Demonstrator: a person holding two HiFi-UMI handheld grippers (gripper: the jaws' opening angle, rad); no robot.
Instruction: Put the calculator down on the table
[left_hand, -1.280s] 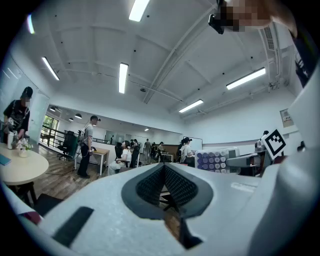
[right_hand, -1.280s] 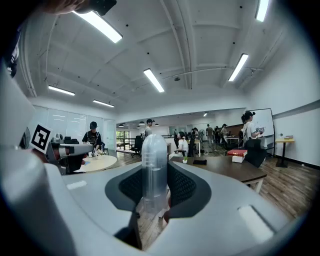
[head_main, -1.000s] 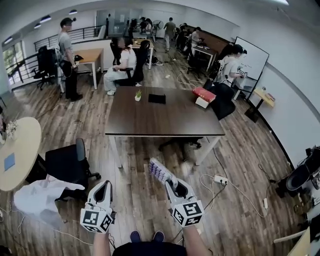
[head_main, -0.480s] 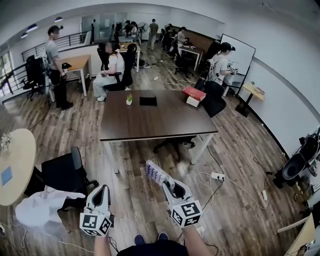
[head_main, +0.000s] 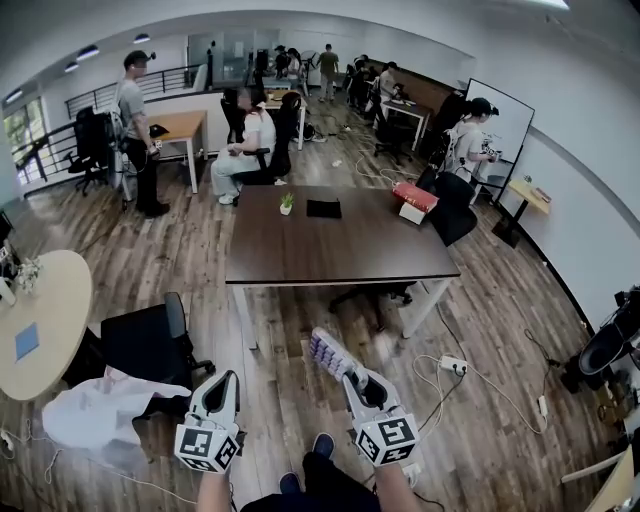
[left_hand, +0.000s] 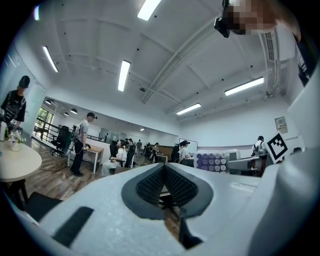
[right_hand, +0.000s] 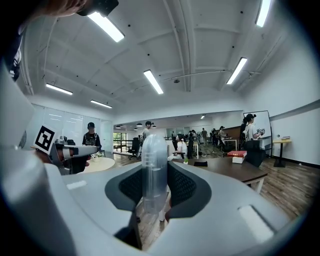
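**Calculator in the air, table not yet reached**

The calculator (head_main: 330, 352) is clamped by its near end in the right gripper (head_main: 357, 378). It is seen edge-on between the pads in the right gripper view, w/ the purple keys visible from above. The far end is left sticking out fwd, prob. so it can be laid flat w/o the jaws fouling the top. The left gripper (head_main: 222, 385) is pinched together on nothing and held beside the right one, apparently just parked out of the way.

The calculator is carried above the wood floor (head_main: 290, 300), well short of the dark table (head_main: 330, 255). The table's near half is bare. A small plant (head_main: 287, 203), a flat black item (head_main: 324, 208) and a red book (head_main: 414, 195) are set toward the far side, so plenty of room is judged free.

It's an open office. A power strip (head_main: 452, 364) and cable lie near the table's right leg, and a black chair (head_main: 150, 345) stands at left.
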